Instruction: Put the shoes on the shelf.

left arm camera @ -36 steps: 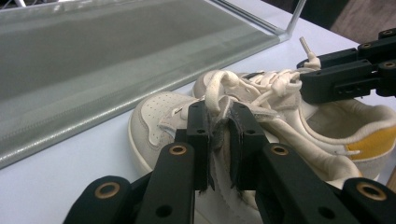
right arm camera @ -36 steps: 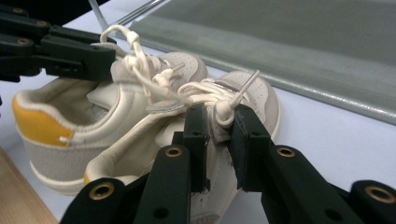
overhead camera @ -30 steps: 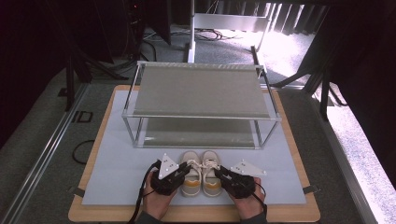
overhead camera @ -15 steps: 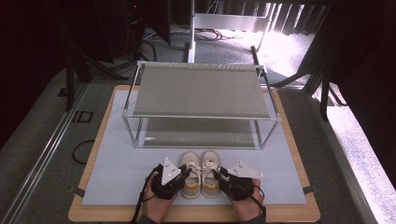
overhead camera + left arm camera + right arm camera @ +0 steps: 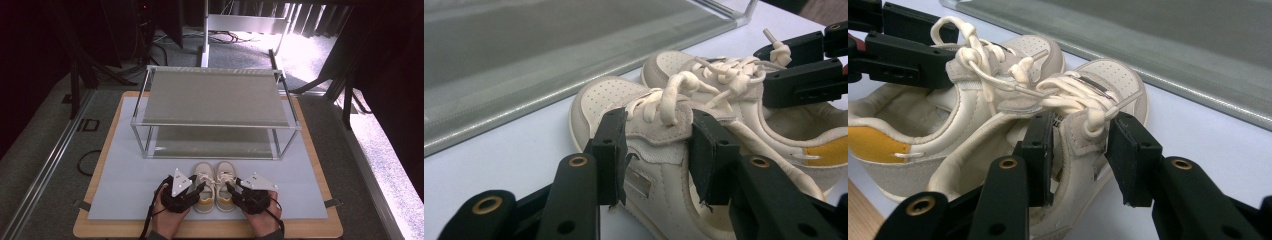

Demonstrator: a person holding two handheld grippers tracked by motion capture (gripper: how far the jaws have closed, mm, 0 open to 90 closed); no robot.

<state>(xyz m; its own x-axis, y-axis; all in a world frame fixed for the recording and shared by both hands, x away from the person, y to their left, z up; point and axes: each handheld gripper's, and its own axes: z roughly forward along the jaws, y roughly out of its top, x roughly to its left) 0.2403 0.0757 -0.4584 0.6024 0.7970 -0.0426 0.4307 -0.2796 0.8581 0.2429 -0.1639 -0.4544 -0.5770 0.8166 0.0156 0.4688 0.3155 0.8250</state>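
Two small cream sneakers stand side by side on the white mat (image 5: 125, 195), toes toward the shelf rack (image 5: 215, 95). My left gripper (image 5: 200, 187) reaches in from the left over the left shoe (image 5: 205, 175). Its jaws have just been opening. In the left gripper view that gripper (image 5: 658, 150) straddles the suede lace flap of the left shoe (image 5: 604, 100) without pinching it. My right gripper (image 5: 231, 187) has also just been opening. In the right gripper view it (image 5: 1080, 150) stands around the laced upper of the right shoe (image 5: 1113, 77), with a gap beside one pad.
The two-tier metal-framed rack fills the middle of the mat just beyond the shoes' toes. A wooden board (image 5: 210, 230) under the mat ends close behind my hands. Dark floor, cables and stands surround the table.
Both grippers' jaws now stand wider apart around the shoes' uppers than before. Hands and shoes have kept their places.
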